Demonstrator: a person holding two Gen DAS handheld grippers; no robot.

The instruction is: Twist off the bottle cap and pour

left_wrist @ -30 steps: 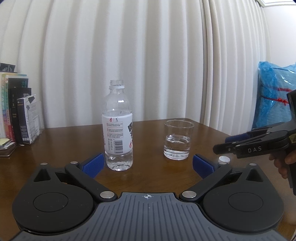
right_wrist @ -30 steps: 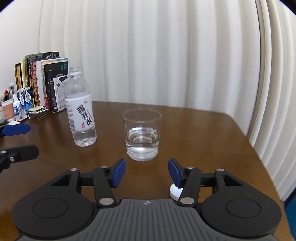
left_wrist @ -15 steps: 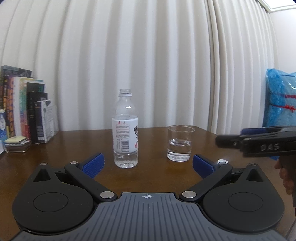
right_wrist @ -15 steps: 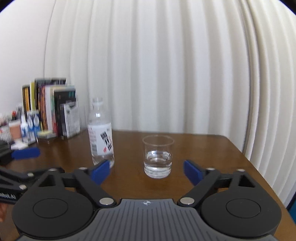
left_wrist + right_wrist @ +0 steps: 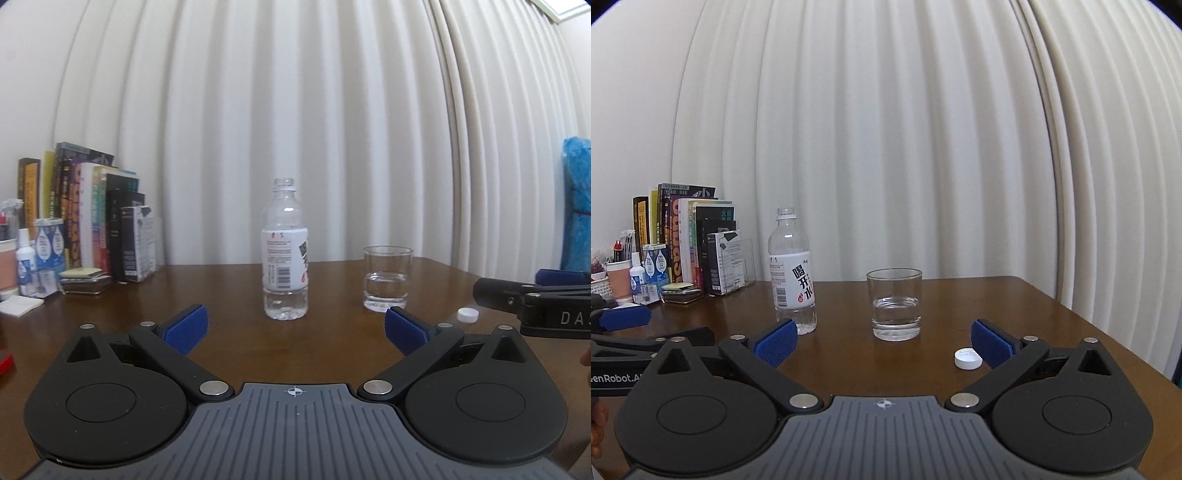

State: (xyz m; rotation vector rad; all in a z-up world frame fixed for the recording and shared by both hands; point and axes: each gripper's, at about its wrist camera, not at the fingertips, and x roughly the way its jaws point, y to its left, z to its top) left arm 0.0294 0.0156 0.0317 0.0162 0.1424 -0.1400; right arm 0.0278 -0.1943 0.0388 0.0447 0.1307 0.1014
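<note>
A clear plastic bottle with a white label stands upright and uncapped on the brown table, with a little water at its bottom. A glass partly filled with water stands to its right. The white cap lies on the table right of the glass. My left gripper is open and empty, well short of the bottle. My right gripper is open and empty, short of the glass, with the cap beside its right finger.
A row of books, small boxes and bottles stands at the table's back left. White curtains hang behind. A blue bag sits off the table's right edge. The table's right edge is close to my right gripper.
Both grippers have drawn back and risen away from the bottle and glass. The right gripper's fingers opened wider. The cap now lies in plain view on the table.
</note>
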